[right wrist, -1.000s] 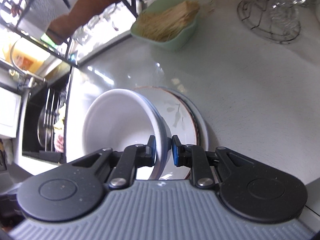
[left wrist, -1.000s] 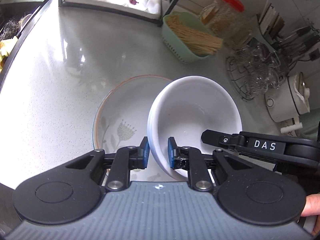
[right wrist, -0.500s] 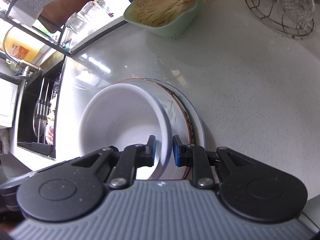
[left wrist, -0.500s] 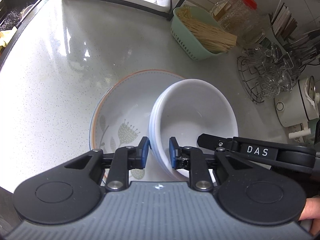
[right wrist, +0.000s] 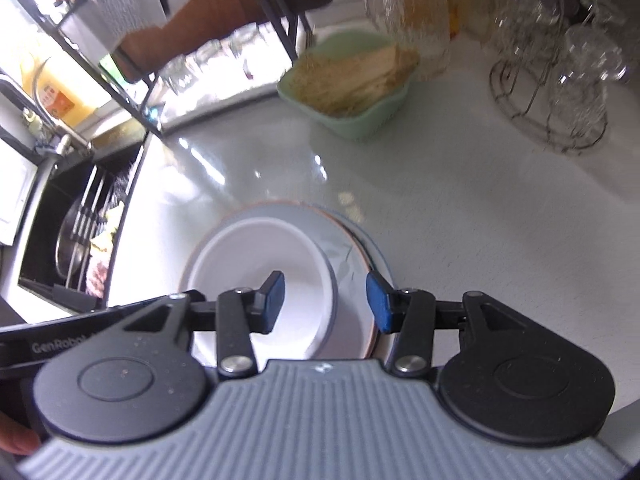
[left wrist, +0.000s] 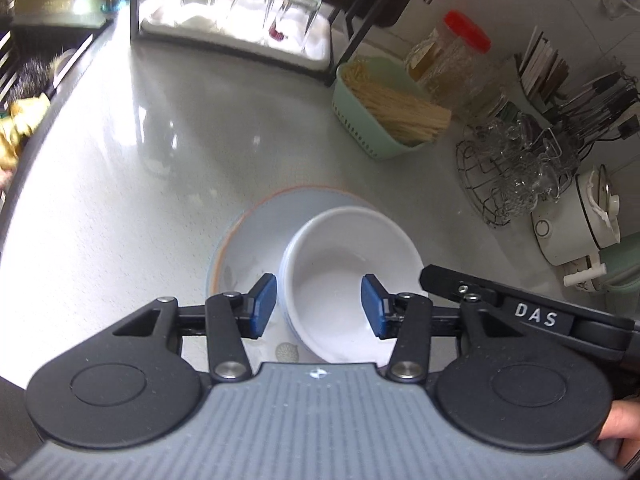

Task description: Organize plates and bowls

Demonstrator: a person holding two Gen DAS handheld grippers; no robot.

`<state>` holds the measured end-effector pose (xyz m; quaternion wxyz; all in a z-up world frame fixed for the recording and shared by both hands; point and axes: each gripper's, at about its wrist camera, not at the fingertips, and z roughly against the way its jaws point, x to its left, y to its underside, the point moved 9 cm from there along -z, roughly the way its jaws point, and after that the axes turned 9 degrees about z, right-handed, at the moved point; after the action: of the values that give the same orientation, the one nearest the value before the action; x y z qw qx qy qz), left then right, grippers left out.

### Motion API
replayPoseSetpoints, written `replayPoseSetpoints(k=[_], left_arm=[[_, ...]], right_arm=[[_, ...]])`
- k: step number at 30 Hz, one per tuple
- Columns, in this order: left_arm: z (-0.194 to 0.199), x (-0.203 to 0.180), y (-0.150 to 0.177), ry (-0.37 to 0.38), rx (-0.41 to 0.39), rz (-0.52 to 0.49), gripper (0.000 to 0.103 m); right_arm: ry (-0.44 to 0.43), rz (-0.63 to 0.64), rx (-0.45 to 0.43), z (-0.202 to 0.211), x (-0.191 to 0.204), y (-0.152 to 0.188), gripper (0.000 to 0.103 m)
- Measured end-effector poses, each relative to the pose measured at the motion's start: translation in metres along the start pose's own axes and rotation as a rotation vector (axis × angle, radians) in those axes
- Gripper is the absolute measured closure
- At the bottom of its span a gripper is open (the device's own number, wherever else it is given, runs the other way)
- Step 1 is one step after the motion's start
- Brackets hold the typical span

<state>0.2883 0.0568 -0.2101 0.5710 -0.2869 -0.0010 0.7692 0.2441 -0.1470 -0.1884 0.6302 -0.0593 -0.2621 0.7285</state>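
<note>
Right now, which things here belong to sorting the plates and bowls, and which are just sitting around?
Part of the job:
white bowl
flowered plate under it
left tongs and right tongs, both opening, clear of the bowl

Just lying about:
green basket
red-lidded jar
wire rack of glasses

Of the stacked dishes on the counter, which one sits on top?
The plain white bowl sits on top, inside the wider orange-rimmed floral plate, which spreads out beneath it.
</note>
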Motion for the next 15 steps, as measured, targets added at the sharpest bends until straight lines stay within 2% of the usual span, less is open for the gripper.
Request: replayPoseSetpoints(k=[15], left_arm=[[0.118,-0.03,-0.034,0.014,-0.223,-0.193,0.05]], right_arm=[[0.017,-0.019,-0.289,0.115,0.015,-0.042,0.055]])
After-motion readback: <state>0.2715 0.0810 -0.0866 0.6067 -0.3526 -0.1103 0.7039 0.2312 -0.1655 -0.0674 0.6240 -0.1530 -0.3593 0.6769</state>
